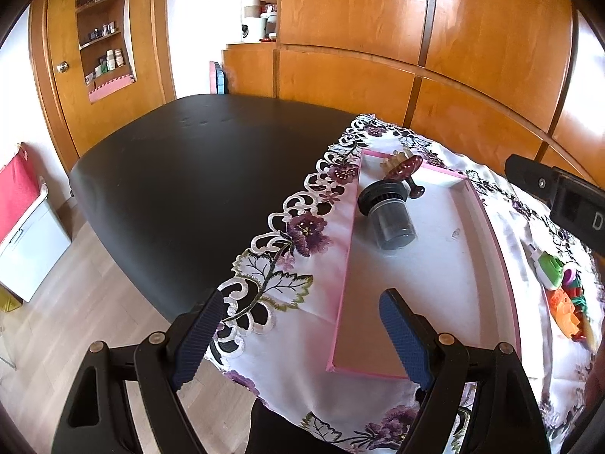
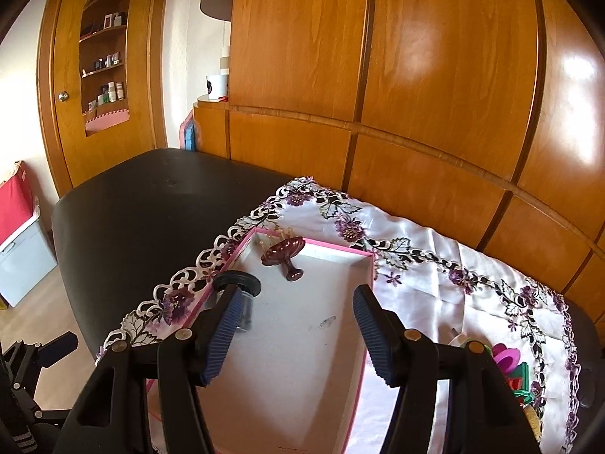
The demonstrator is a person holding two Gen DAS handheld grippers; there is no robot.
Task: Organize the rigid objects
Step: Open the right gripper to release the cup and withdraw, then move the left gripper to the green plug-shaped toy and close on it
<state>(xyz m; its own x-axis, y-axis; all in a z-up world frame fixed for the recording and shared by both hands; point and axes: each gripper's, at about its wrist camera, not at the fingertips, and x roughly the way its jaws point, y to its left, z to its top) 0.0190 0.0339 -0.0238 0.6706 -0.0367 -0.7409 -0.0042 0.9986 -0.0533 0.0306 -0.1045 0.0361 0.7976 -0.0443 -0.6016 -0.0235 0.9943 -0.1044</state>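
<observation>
A pink-rimmed tray (image 1: 438,272) (image 2: 302,348) lies on an embroidered white cloth (image 1: 287,265). In it a black cylinder with a ribbed cap (image 1: 389,215) lies on its side. A dark red ridged ornament on a small foot (image 1: 404,168) (image 2: 283,255) rests near the far end, beside a small amber piece (image 2: 280,232). My left gripper (image 1: 300,302) hovers open over the tray's near left edge, holding nothing. My right gripper (image 2: 298,295) is open and empty above the tray's middle. Its left finger partly hides the cylinder (image 2: 244,285).
Colourful plastic toys (image 1: 559,283) (image 2: 510,359) lie on the cloth right of the tray. The cloth covers part of a black table (image 1: 189,174) that stands against wooden cupboards (image 2: 416,94). The floor drops away on the left.
</observation>
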